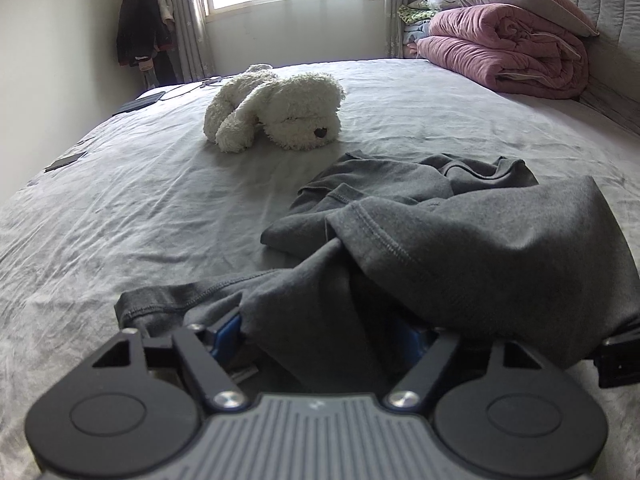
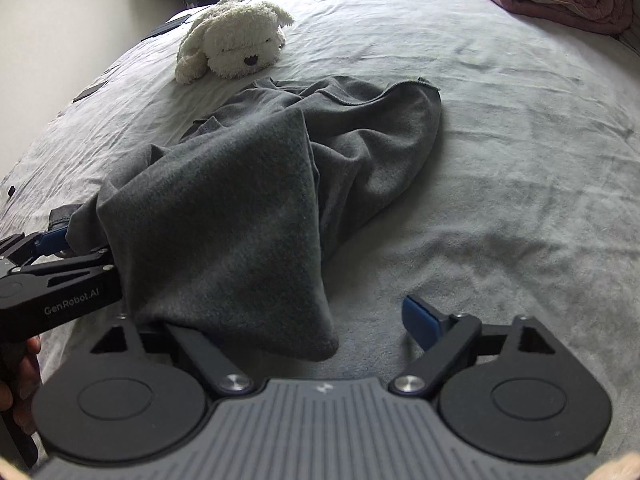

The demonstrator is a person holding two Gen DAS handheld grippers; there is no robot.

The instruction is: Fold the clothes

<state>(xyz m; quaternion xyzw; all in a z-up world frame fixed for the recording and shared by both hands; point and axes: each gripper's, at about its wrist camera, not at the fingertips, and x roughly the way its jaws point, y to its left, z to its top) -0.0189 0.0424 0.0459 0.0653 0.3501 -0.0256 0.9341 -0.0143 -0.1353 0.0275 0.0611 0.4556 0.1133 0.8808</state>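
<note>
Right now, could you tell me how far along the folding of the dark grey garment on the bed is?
Nothing looks folded yet: the grey garment lies crumpled on the bed sheet near the plush dog. In hand: cloth is draped over both the left gripper and the right gripper, whose jaws stand apart; a firm grip is not visible. Left: spreading it flat and making every fold.

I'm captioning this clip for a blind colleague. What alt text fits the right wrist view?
A crumpled dark grey shirt lies on a grey bed, one fold draped over one finger of the open right tongs in the foreground. The left tongs reach into the shirt's edge from the left, and a white plush dog lies beyond it.
</note>
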